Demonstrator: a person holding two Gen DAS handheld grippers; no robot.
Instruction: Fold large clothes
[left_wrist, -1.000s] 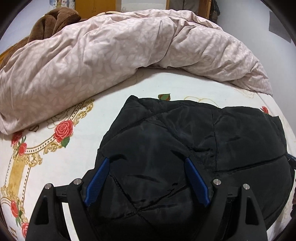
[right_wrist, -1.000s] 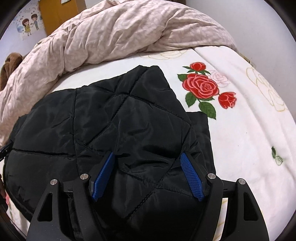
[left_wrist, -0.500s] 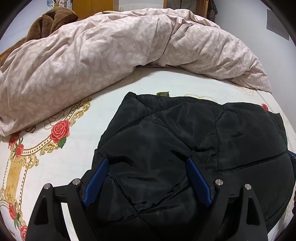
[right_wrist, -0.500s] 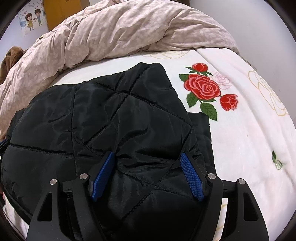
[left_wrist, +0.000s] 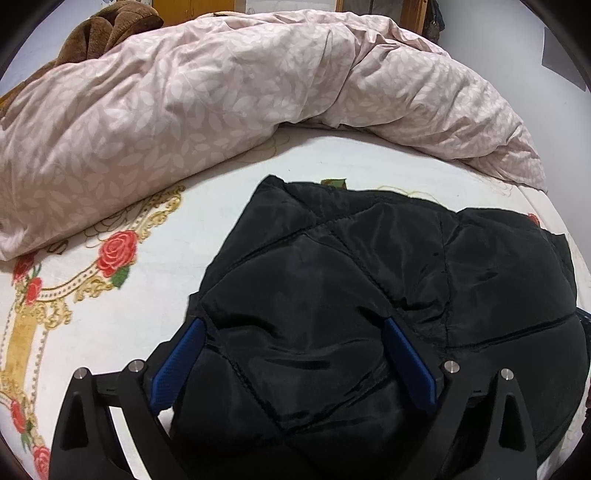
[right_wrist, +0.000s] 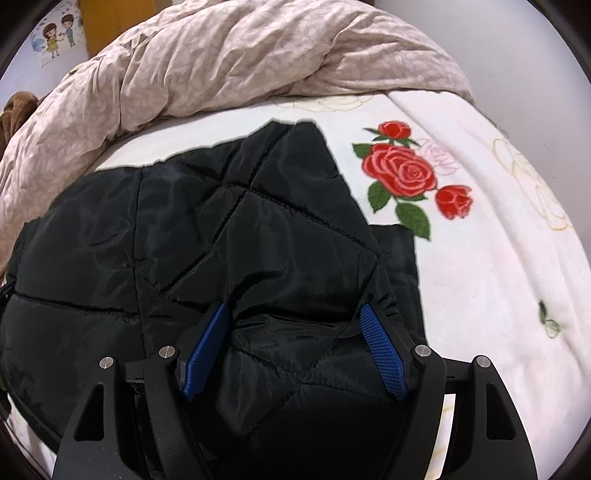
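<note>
The bed sheet (left_wrist: 110, 332), white with red roses and gold scrollwork, runs out of frame at every edge, so the extent of the bed cannot be determined. The pink leaf-print duvet (left_wrist: 221, 96) lies bunched along the far side of the sheet; the room behind it is visible only as fragments of yellow furniture and grey wall. A brown plush item (left_wrist: 107, 33) sits behind the duvet at far left, mostly hidden; its form cannot be identified.

The black quilted jacket (left_wrist: 332, 280) lies on the sheet, nearer than the duvet and apart from it. Its near edge passes under both grippers and out of frame. Collar, sleeves and front closure cannot be made out; the dark fabric hides most detail. Visible features: glossy fabric, diamond stitch lines, layered panels, a pointed corner toward the duvet. In the right wrist view the jacket (right_wrist: 229, 240) has a second layer showing beneath its right edge, just beside the large printed rose (right_wrist: 400, 171).

Left gripper (left_wrist: 291, 363): blue pads spread wide, with a raised fold of jacket bulging between them. Whether the fabric is clamped cannot be confirmed.

Right gripper (right_wrist: 293, 354): same condition, pads apart around a puffed fold.
</note>
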